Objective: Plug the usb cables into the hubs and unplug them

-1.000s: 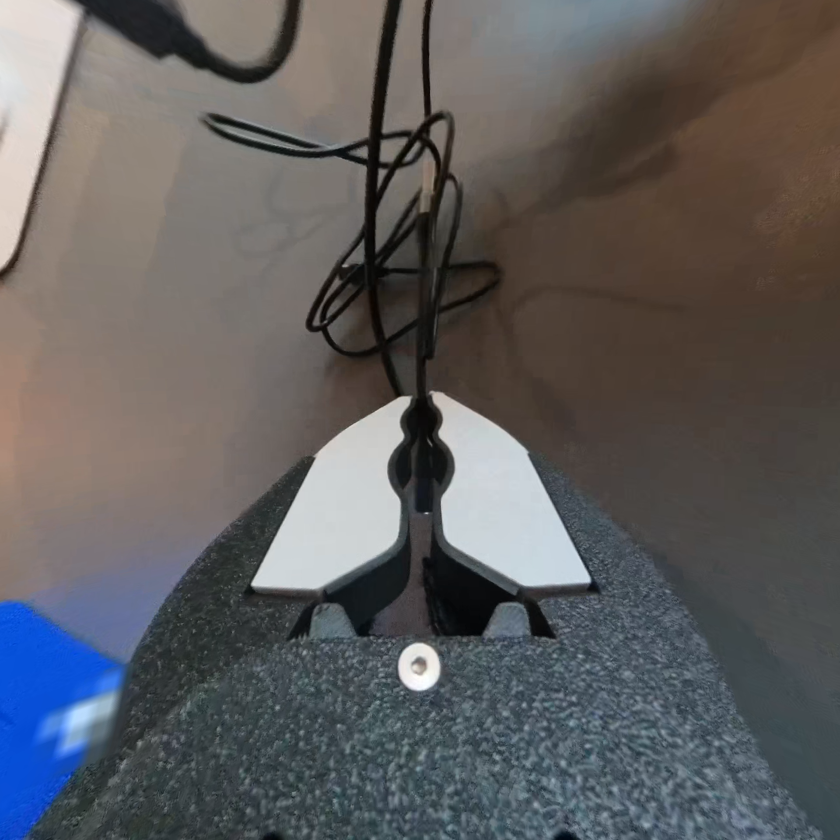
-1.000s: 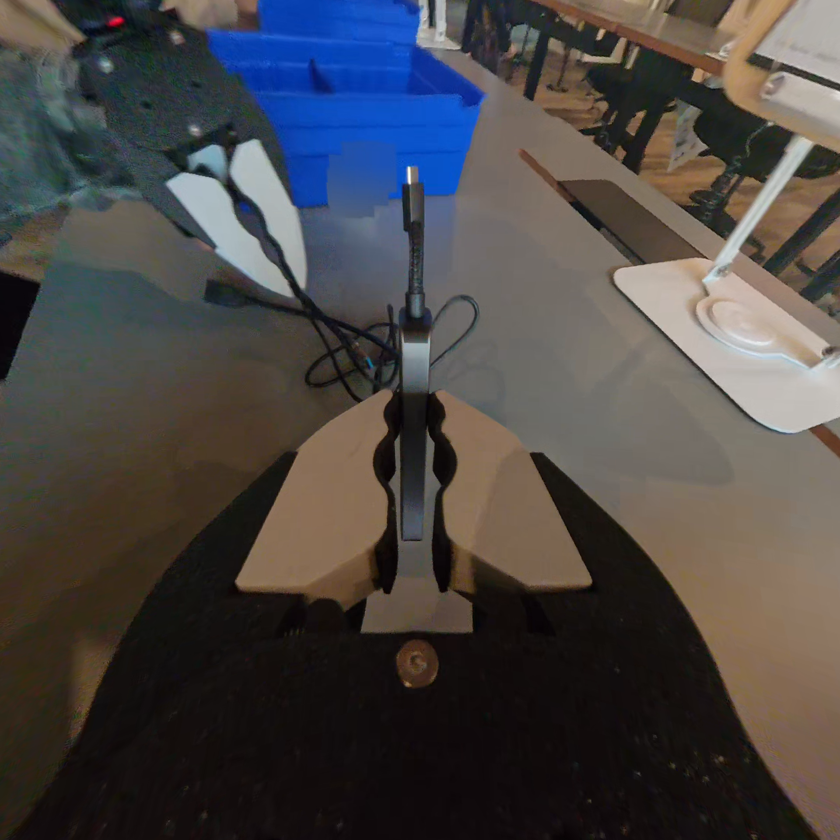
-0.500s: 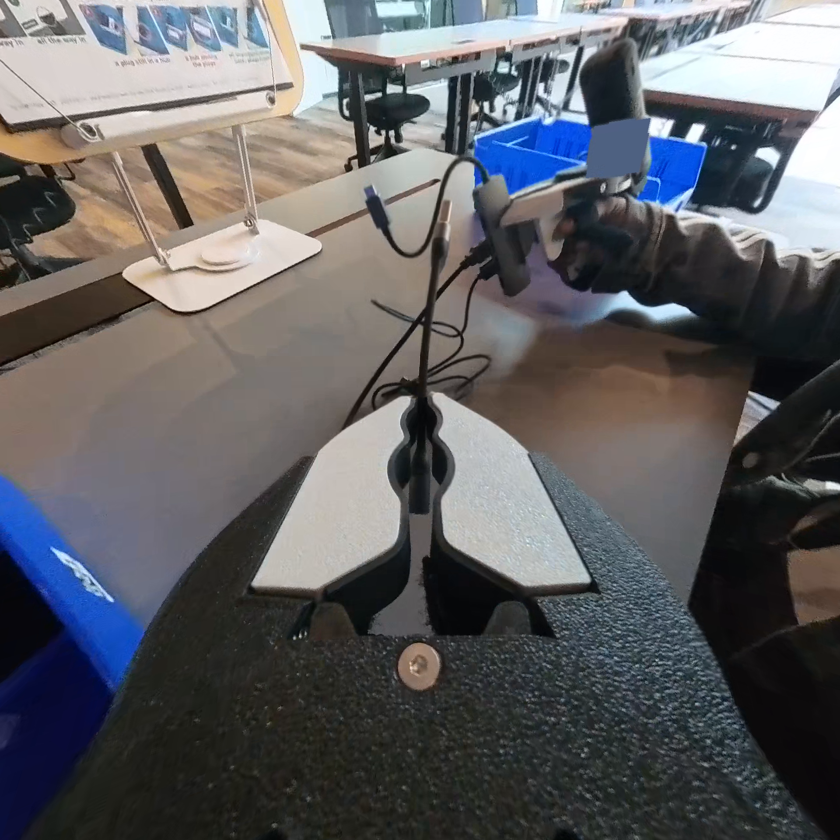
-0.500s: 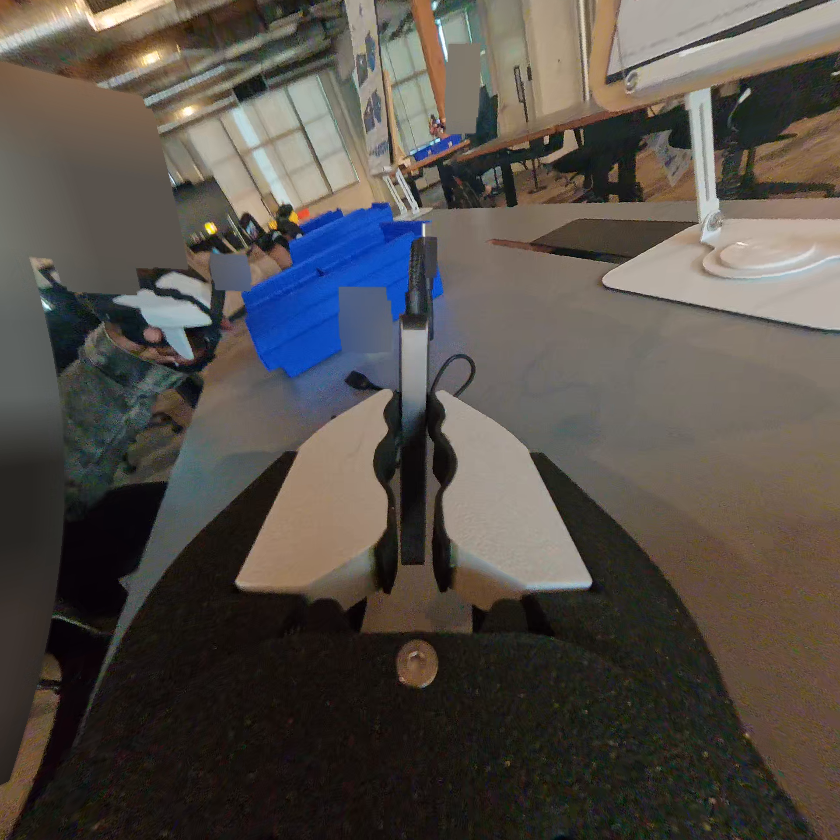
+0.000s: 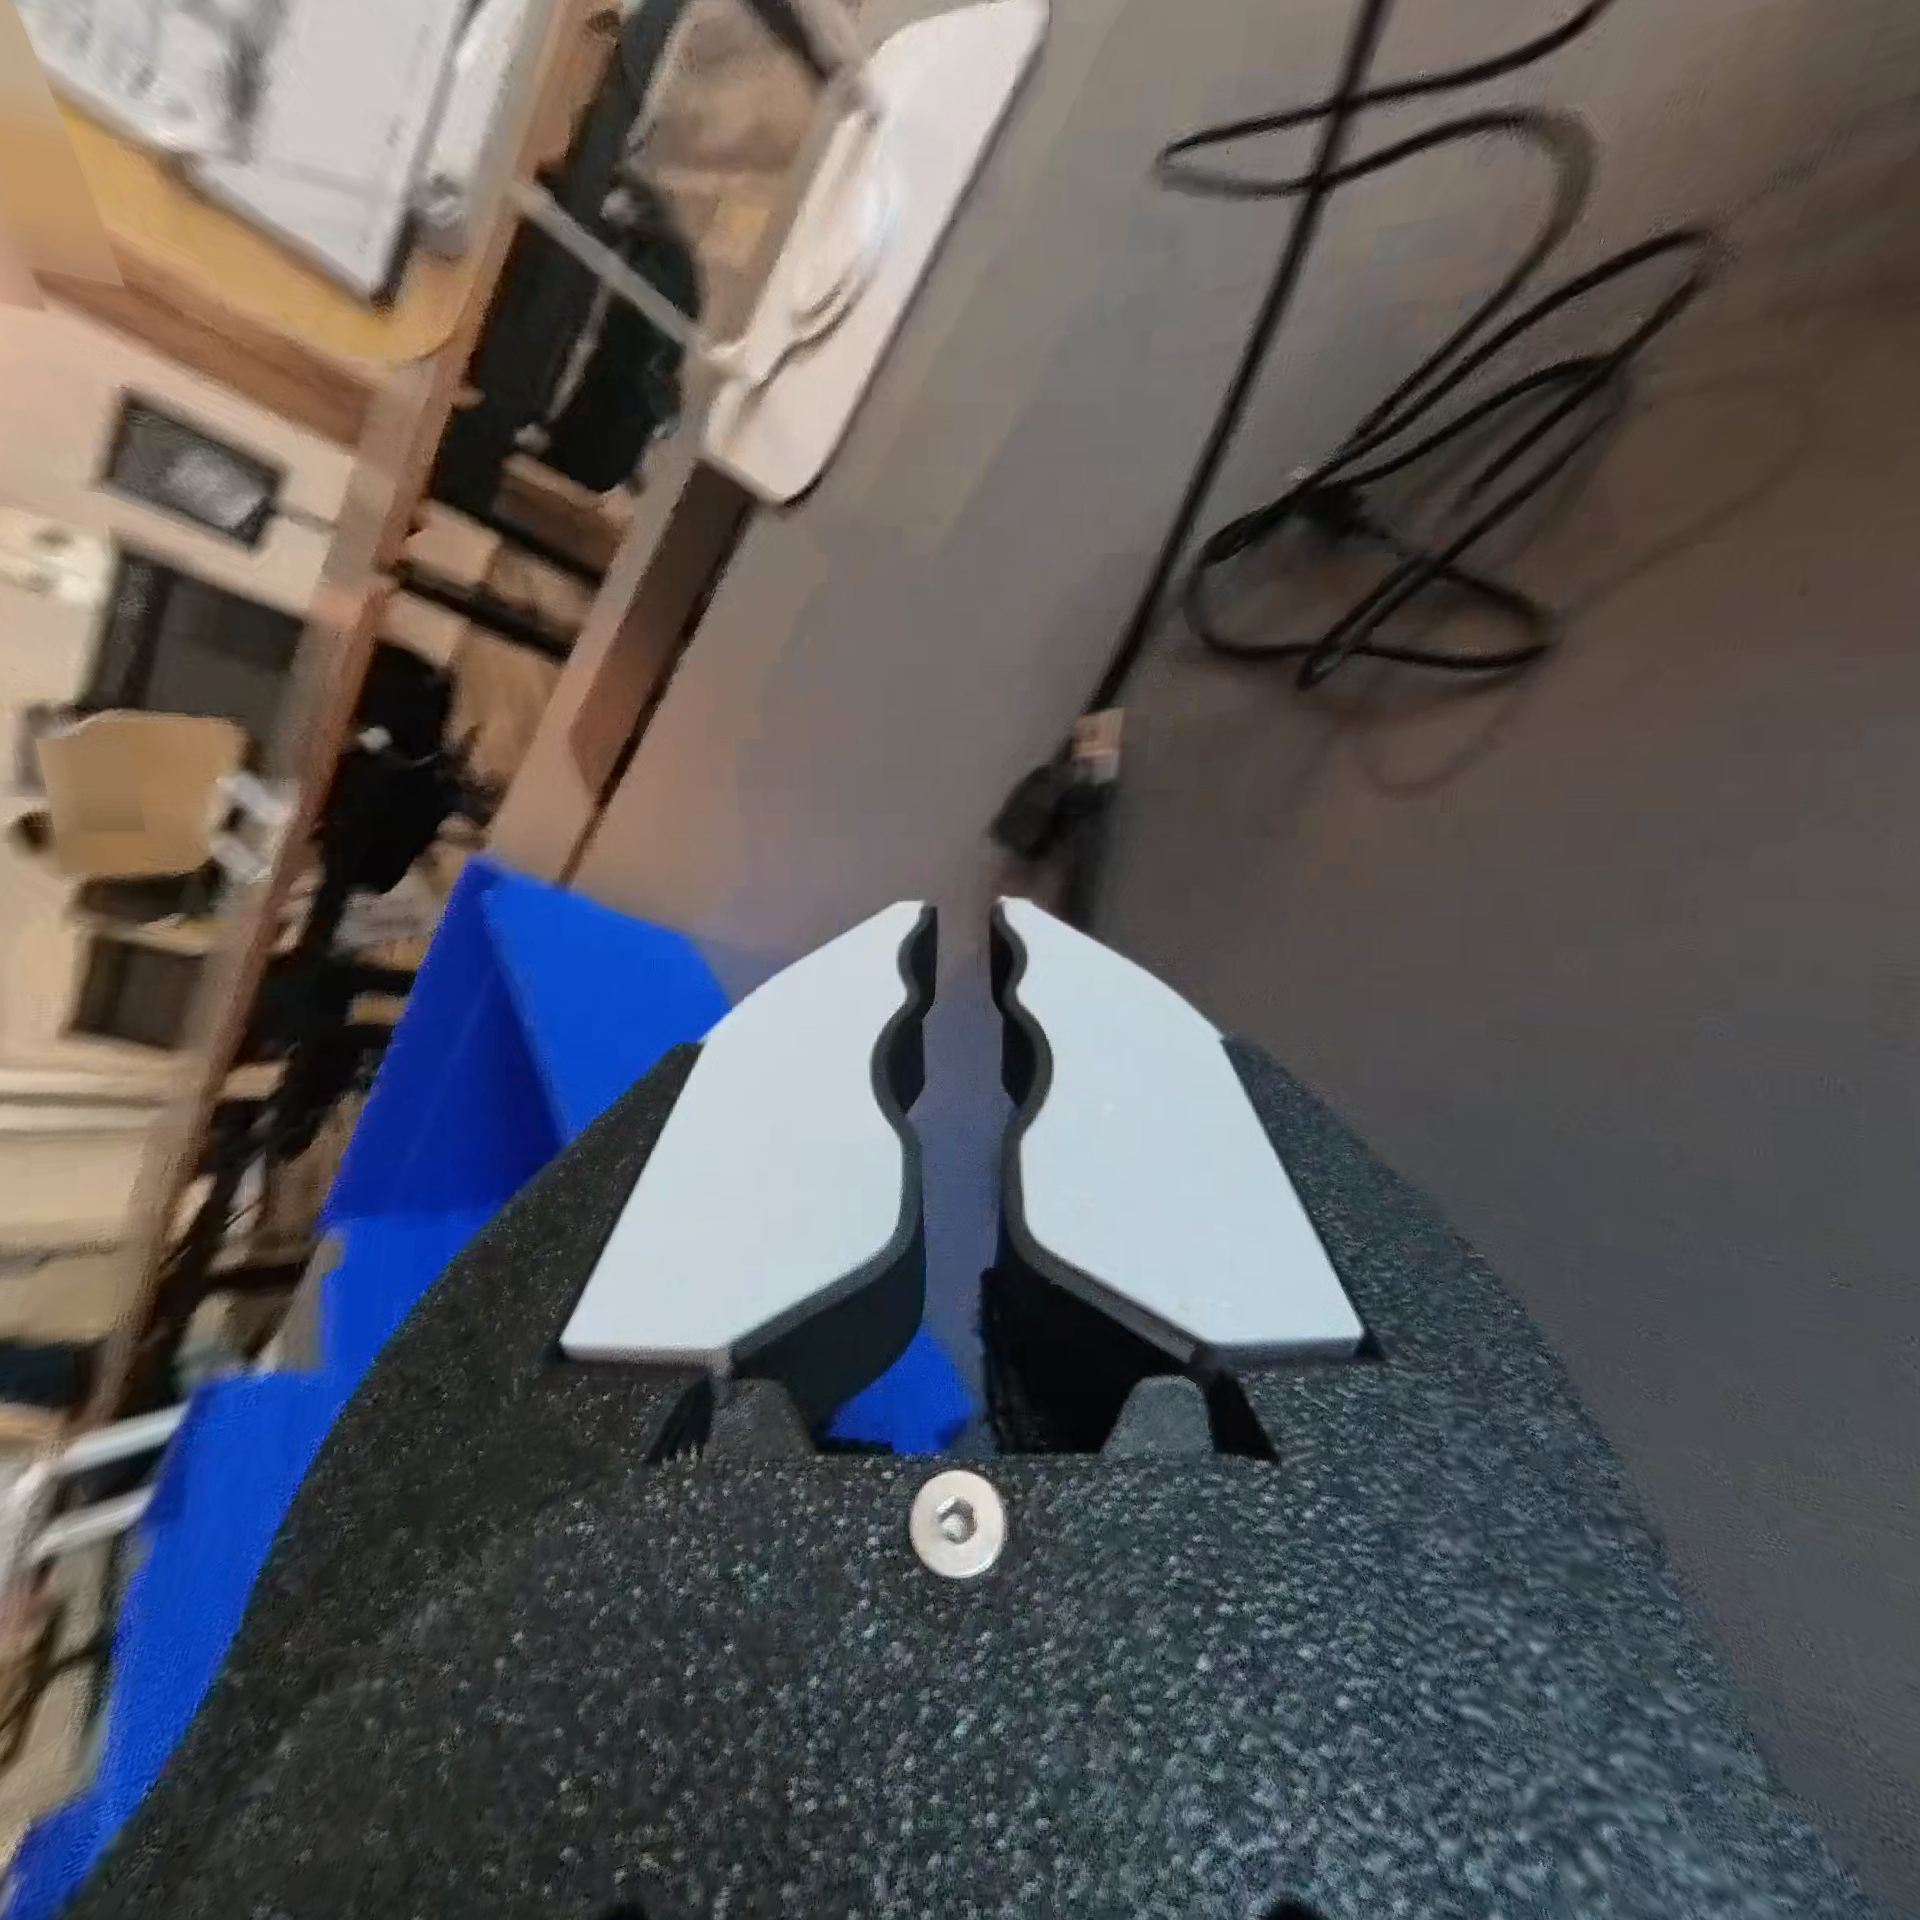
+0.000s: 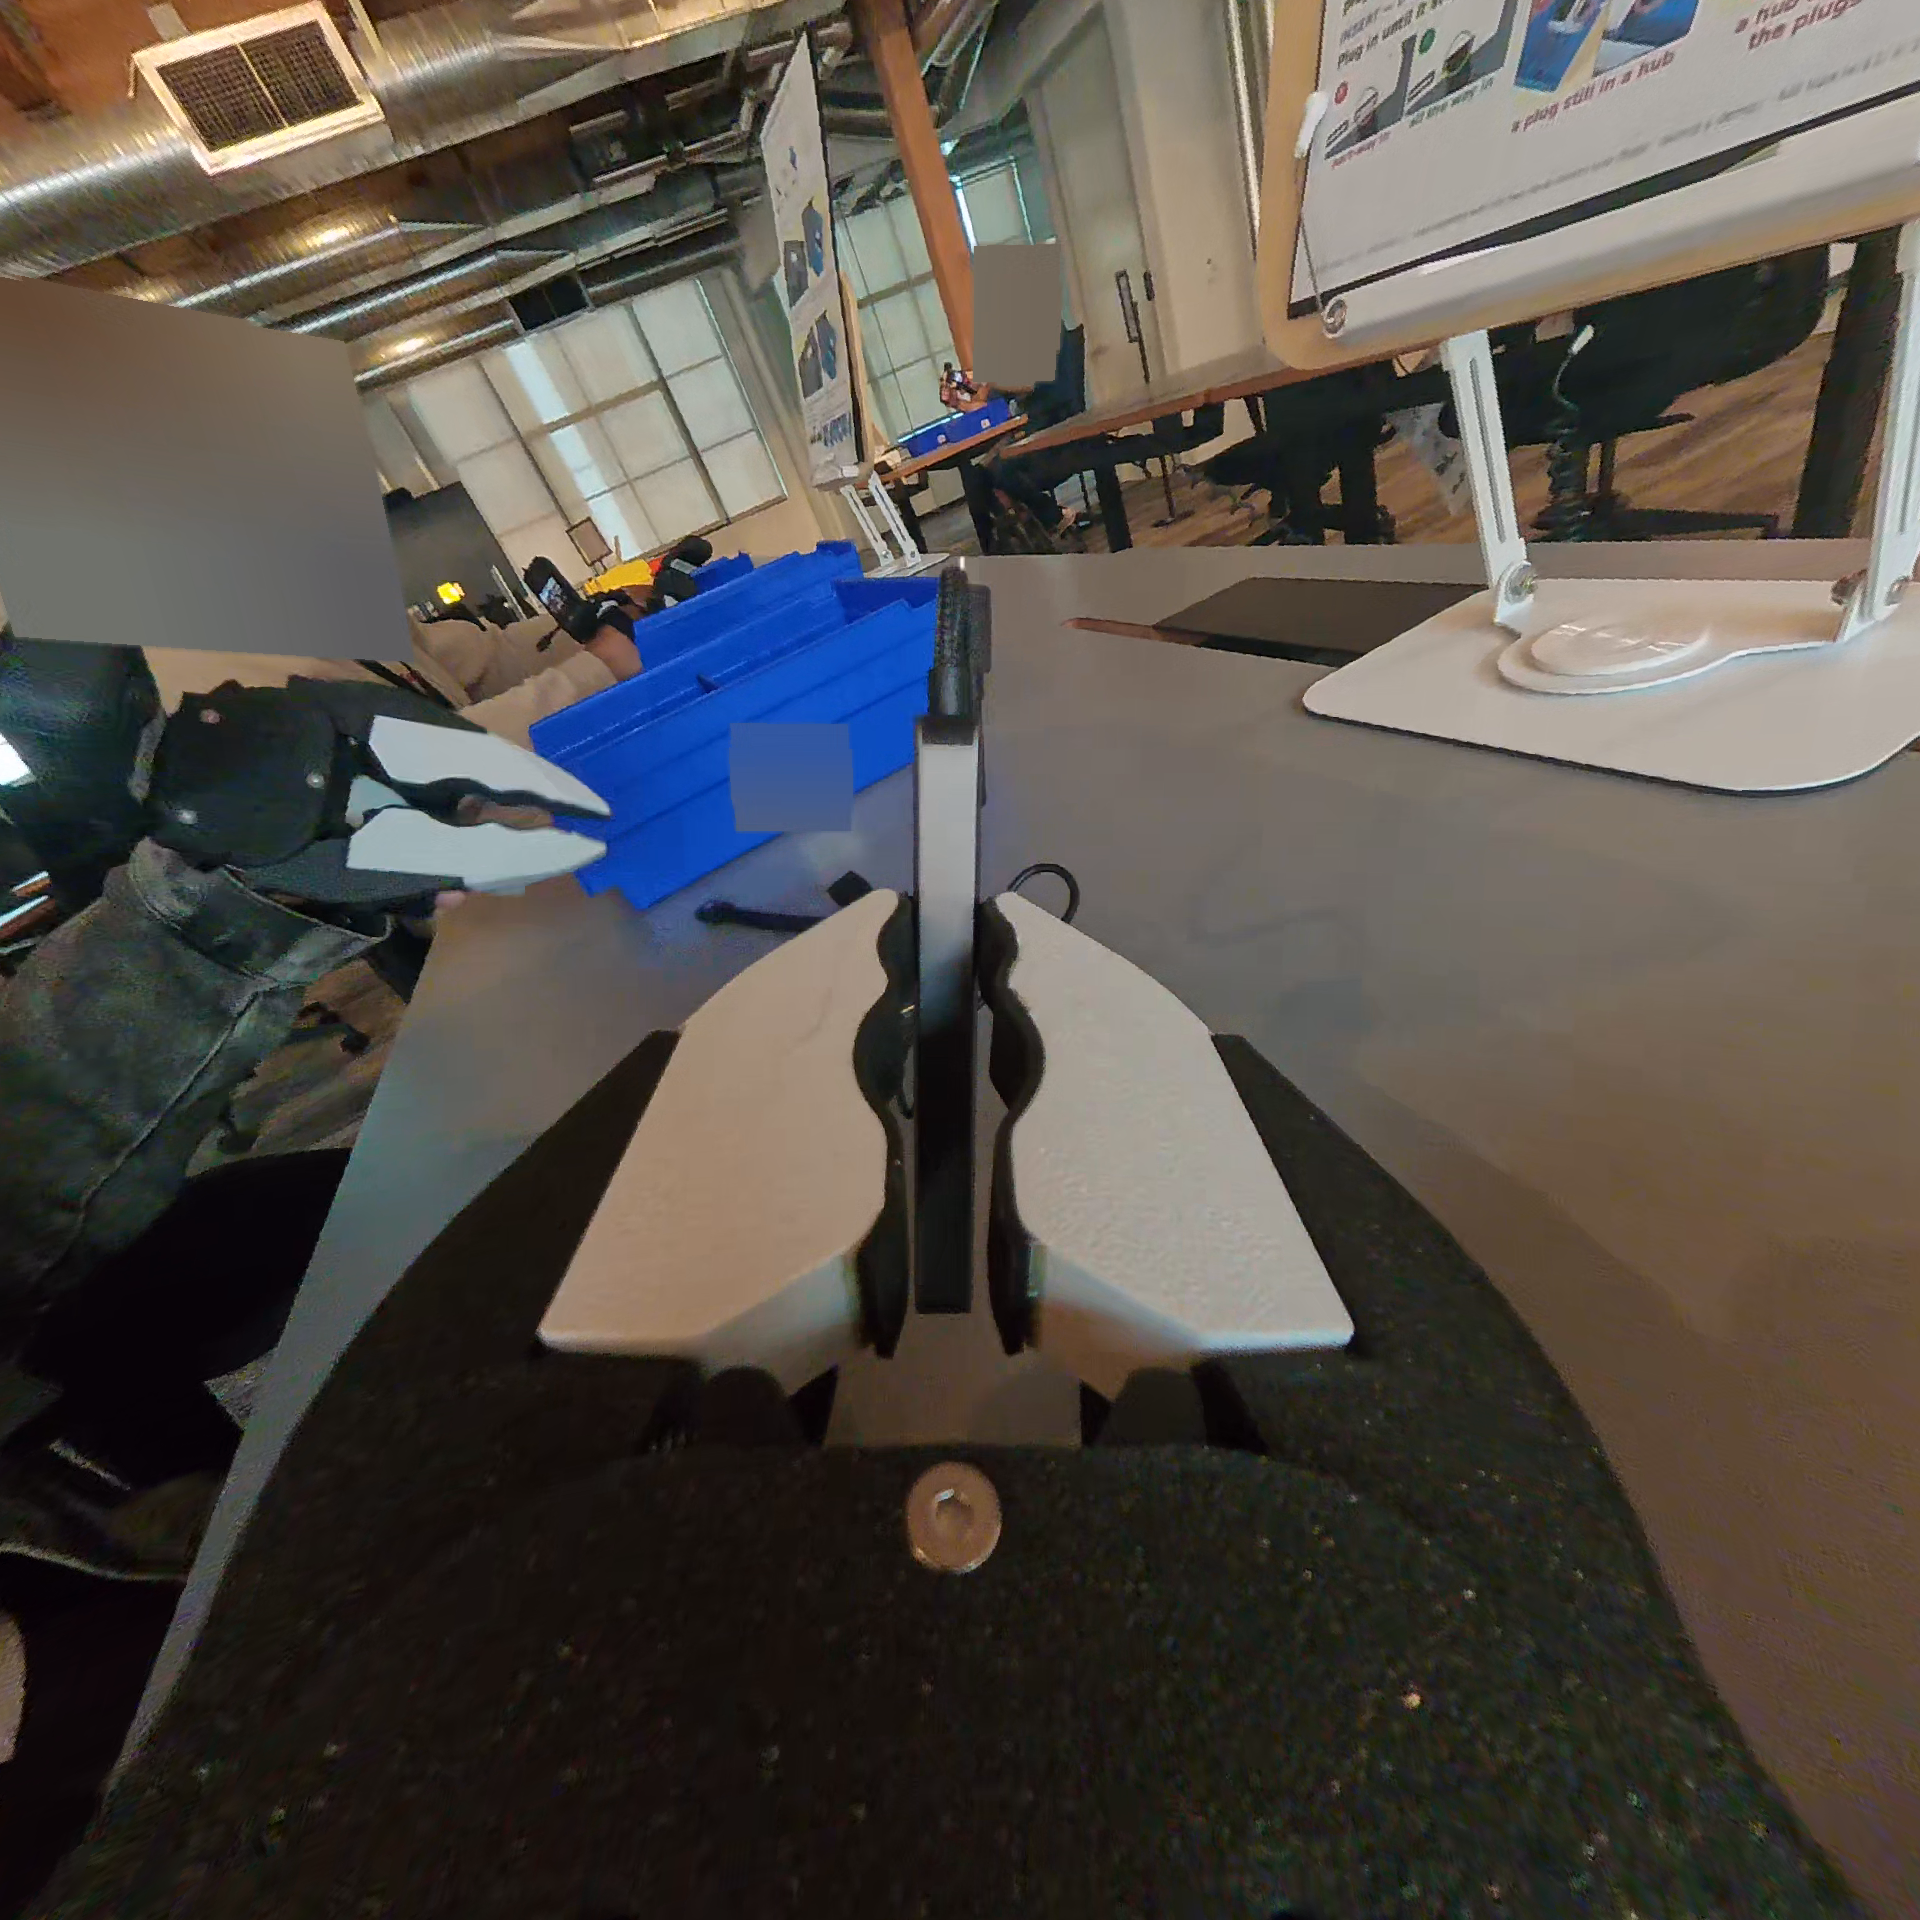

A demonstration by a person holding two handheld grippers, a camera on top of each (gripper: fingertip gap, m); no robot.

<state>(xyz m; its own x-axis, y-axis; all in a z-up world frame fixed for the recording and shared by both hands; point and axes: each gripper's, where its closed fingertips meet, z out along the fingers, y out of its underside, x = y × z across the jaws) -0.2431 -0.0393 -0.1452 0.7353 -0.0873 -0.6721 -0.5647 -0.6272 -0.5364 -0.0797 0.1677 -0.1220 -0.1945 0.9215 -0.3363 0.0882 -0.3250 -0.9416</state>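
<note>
right gripper (image 6: 948, 914) pinching hub (image 6: 945, 935) edge-on, above table (image 6: 1455, 935) | left gripper (image 5: 961, 914) slightly spread, empty | usb cables (image 5: 1382, 540) loose on table | light, floppy, likely best gripped by rigid plug; hub thin, slick

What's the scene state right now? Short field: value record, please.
left gripper: open, empty, fingers slightly apart
right gripper: shut on hub
hub: slim, held upright, edge-on, its braided lead at the top
cable: black, loose coil on the table, plug end toward left gripper
table: grey
bins: blue, far side of table beside left gripper
stand: white base, carries an instruction board
</note>
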